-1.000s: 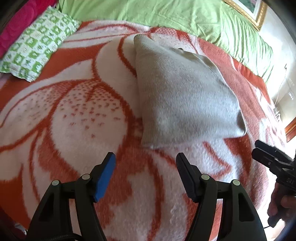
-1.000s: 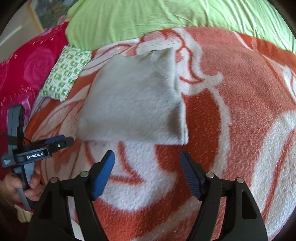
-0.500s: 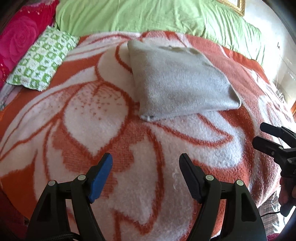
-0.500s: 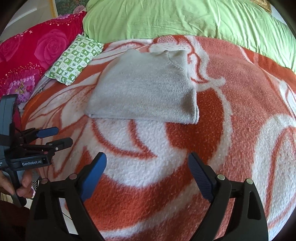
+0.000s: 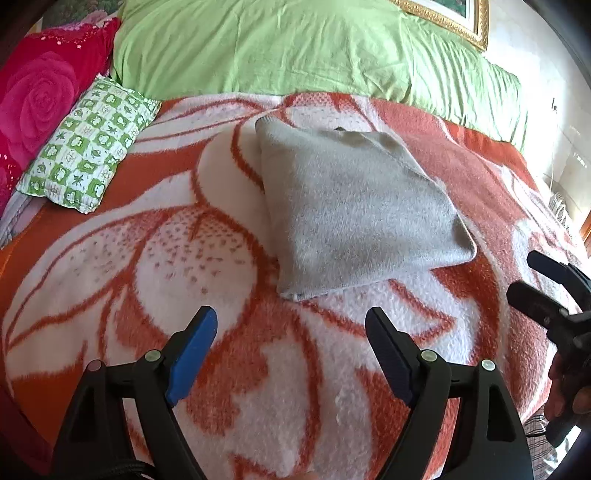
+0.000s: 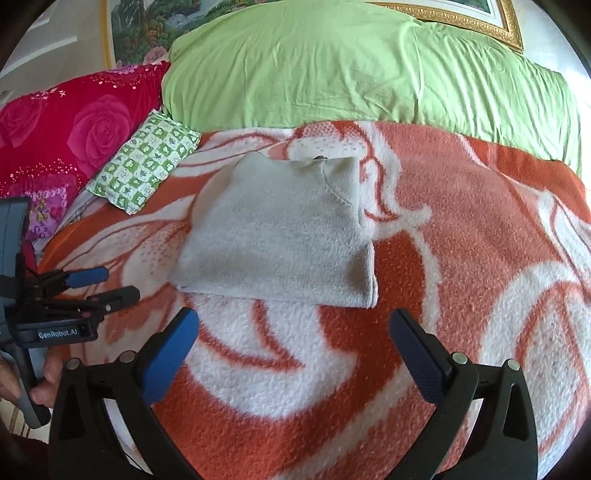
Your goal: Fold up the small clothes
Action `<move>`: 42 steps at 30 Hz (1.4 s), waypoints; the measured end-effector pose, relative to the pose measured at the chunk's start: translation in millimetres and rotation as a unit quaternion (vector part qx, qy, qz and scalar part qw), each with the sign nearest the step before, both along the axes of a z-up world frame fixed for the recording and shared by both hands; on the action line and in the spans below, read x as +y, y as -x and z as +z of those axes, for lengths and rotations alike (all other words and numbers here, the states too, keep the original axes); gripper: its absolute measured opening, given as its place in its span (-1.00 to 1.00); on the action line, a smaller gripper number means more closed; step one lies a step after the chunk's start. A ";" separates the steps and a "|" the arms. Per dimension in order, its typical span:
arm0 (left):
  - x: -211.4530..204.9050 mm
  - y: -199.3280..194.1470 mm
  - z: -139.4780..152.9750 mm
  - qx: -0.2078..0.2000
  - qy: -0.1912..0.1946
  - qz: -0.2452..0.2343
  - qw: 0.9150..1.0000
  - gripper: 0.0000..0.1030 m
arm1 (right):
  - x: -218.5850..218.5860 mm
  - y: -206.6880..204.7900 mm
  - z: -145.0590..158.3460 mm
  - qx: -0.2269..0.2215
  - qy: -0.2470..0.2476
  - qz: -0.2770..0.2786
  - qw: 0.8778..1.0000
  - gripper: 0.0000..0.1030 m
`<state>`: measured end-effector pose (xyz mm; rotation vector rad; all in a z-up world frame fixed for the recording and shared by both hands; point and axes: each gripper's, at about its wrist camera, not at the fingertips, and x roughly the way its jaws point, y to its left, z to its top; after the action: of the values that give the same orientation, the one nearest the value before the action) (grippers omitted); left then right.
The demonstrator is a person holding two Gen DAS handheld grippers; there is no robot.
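A grey knitted garment (image 5: 354, 206) (image 6: 280, 236) lies folded into a flat rectangle on the orange-and-white flowered blanket (image 5: 221, 369) (image 6: 480, 258). My left gripper (image 5: 291, 325) hovers above the blanket just short of the garment's near edge, its jaws opening with nothing between them. My right gripper (image 6: 291, 328) hangs the same way near the garment's near edge, jaws opening wide and empty. Each gripper shows in the other's view: the right one (image 5: 543, 284) at the right edge, the left one (image 6: 107, 286) at the left edge.
A green-and-white checked small pillow (image 5: 88, 144) (image 6: 147, 158) lies at the blanket's far left. Behind it are pink rose-printed bedding (image 6: 66, 140) and a green quilt (image 6: 351, 66). A gold-framed picture (image 6: 480, 22) hangs behind. A hand (image 6: 40, 380) grips the left tool's handle.
Both grippers have drawn back and risen from the folded garment, so more of the bed shows. Both pairs of jaws stand wider apart than a second ago.
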<state>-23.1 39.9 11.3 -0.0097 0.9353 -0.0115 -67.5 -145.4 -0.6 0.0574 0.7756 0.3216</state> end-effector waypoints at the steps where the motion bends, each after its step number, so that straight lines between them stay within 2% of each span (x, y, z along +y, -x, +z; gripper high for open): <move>1: -1.5 -2.0 -1.4 0.002 -0.001 0.002 1.000 0.61 | -0.3 -2.7 -2.5 0.004 0.004 0.000 1.000 0.99; 11: -14.0 -8.7 -16.0 0.015 -0.018 0.008 1.000 0.61 | -3.8 -13.1 -26.9 0.035 0.001 -0.010 0.999 0.99; 42: -5.1 -19.1 -20.1 0.009 -0.026 0.031 0.999 0.62 | 11.4 -28.3 -31.7 0.019 0.011 0.020 1.000 0.99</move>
<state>-4.1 34.8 -8.8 0.0094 0.9526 0.0708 -39.2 -134.0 -32.3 0.0265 0.8180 0.3504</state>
